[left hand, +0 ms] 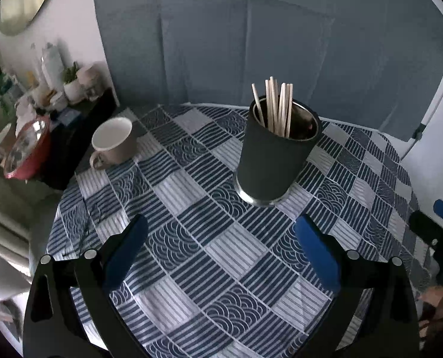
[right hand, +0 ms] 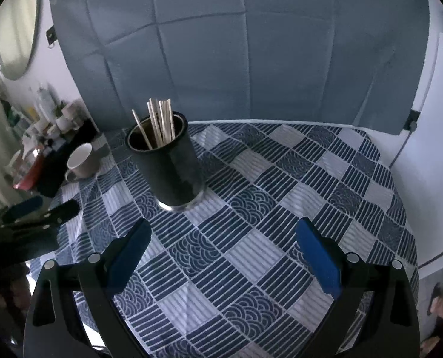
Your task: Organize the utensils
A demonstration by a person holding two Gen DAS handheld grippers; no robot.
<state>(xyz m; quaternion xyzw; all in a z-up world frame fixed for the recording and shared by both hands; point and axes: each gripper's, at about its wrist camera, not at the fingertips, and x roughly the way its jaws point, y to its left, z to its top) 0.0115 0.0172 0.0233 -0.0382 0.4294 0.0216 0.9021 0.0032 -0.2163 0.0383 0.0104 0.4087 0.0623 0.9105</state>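
Note:
A dark cylindrical utensil holder (left hand: pixel 272 161) stands upright on the round table with a blue patterned cloth (left hand: pixel 191 238). Several pale wooden chopsticks (left hand: pixel 276 107) stand inside it. In the right wrist view the holder (right hand: pixel 170 170) and chopsticks (right hand: pixel 158 122) are at the left centre. My left gripper (left hand: pixel 221 232) is open and empty, above the cloth in front of the holder. My right gripper (right hand: pixel 223 235) is open and empty, to the right of the holder. Each gripper shows at the edge of the other's view: the right gripper (left hand: pixel 442 223), the left gripper (right hand: pixel 42 211).
A beige mug (left hand: pixel 114 143) lies tilted at the table's far left edge; it also shows in the right wrist view (right hand: pixel 79 161). A cluttered side shelf with a red bowl (left hand: pixel 27 152) stands left of the table. A grey-blue backdrop (right hand: pixel 236 59) hangs behind.

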